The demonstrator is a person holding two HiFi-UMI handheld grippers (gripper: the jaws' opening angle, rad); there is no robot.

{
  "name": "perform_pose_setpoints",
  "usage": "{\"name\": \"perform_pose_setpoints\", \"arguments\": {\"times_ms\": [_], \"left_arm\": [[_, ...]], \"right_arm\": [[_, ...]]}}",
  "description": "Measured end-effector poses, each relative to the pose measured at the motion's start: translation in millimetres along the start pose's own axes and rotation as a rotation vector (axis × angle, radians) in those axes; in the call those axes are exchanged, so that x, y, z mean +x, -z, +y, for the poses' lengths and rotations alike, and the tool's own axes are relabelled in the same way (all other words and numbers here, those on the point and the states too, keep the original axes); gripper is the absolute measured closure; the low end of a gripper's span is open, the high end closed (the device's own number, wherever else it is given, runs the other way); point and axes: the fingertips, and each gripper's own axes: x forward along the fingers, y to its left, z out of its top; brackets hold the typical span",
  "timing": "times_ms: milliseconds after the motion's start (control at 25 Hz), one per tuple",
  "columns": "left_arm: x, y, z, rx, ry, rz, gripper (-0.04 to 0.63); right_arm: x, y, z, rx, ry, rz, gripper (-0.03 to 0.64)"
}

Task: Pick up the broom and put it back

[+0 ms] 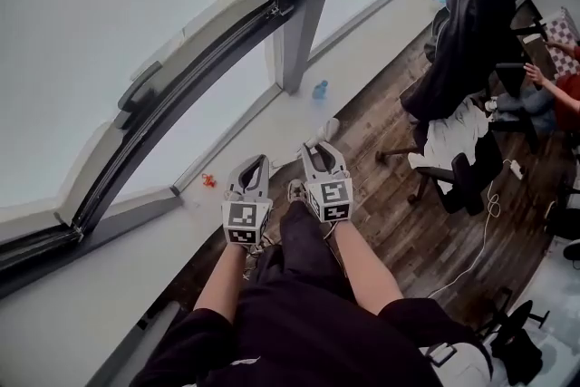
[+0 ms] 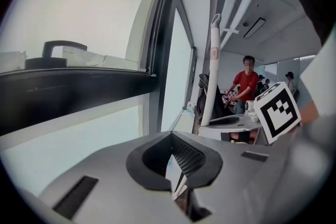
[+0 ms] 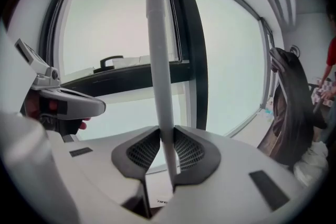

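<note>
Gripping the broom handle, your right hand-held gripper has both pads pressed on the pale pole, which rises upright in front of a large window. Your left hand-held gripper is just beside it, its 2 jaws closed together. Further off, a dark jacket drapes over an office chair on the wood floor.
</note>
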Motion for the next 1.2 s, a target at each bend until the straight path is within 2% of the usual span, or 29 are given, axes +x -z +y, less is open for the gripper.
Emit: {"name": "perform_pose_setpoints", "arguments": {"times_ms": [400,840,1200], "left_arm": [[61.8,0.0,25.4,-0.002,-0.039,0.055,0.595],[88.3,0.3,43.6,-0.046,-0.102,0.077,0.595],[104.0,-12.8,50.7,-0.062,-0.144,0.078,0.595]], "right_arm": [[91.5,11.9,-42.1,0.009,-0.050,0.062,0.523],[157.6,4.6,-60.4,-0.019,-0.116,0.117,0.523],[209.6,-13.7,-73.2,-0.036,-0.133,0.087,0.523]]}}
